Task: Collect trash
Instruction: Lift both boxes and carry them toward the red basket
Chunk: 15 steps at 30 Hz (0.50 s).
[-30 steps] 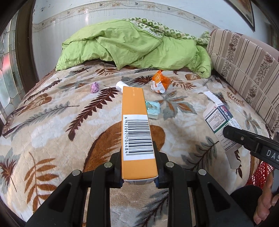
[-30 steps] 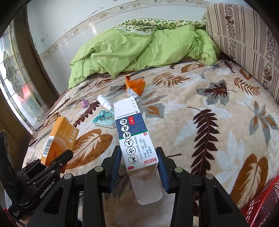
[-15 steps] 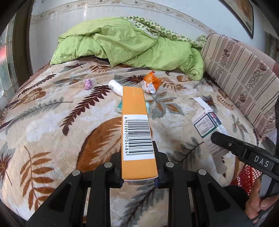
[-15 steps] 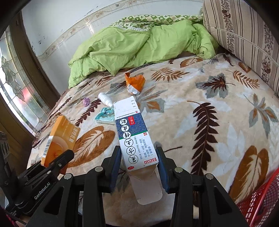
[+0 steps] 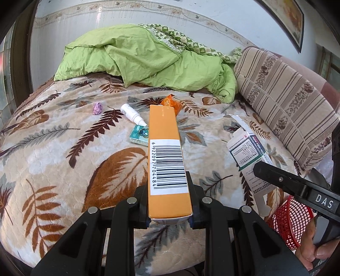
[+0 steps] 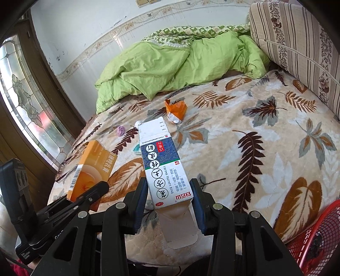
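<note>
Home bedroom: bed with leaf-print blanket (image 5: 63,152), rumpled green duvet (image 5: 138,55), striped bolster cushion (image 5: 284,102), stained-glass window (image 6: 25,102), framed picture (image 5: 284,14).

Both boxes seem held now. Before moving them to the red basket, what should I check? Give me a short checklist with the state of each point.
1. Left tool shut on the long orange cardboard box: ok.
2. Right tool shut on the white and blue cardboard box: ok.
3. Bottom flap of that box closed: not ok, it hangs open.
4. Red mesh plastic basket in view beside the bed: ok.
5. Room left inside the basket: cannot tell.
</note>
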Motion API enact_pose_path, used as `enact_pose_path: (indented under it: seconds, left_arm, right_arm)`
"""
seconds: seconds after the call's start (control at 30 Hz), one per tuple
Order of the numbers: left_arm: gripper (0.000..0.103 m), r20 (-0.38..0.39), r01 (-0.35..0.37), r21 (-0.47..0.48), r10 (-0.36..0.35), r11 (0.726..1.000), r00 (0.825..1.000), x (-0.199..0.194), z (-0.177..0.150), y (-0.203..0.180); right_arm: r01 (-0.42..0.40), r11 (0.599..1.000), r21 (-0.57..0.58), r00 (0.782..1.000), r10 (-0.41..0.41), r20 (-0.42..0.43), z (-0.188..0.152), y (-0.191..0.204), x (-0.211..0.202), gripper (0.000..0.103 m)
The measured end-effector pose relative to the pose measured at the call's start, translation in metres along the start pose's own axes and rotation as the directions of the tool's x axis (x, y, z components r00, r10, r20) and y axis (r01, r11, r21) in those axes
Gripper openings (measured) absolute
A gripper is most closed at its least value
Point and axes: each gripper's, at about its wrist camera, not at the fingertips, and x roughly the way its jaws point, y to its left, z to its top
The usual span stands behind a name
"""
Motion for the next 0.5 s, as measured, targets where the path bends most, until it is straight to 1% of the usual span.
enact_pose_path:
  seconds: [0.23,0.5]
  left_arm:
    - [0.023,-0.012,0.021,-0.006,-0.021,1.000,1.000,0.000,0.002,-0.003]
    - [0.023,-0.040,0.073,0.033,-0.072,0.997,0.997,0.003,0.002,-0.026]
  right_arm:
    - [-0.011,1.000,0.027,1.000,0.011,0.006,0.002,-0.008,-0.006,0.043]
    - [0.002,0.997,0.080,1.000,-0.002,-0.001,-0.004,-0.028,-0.014,0.043]
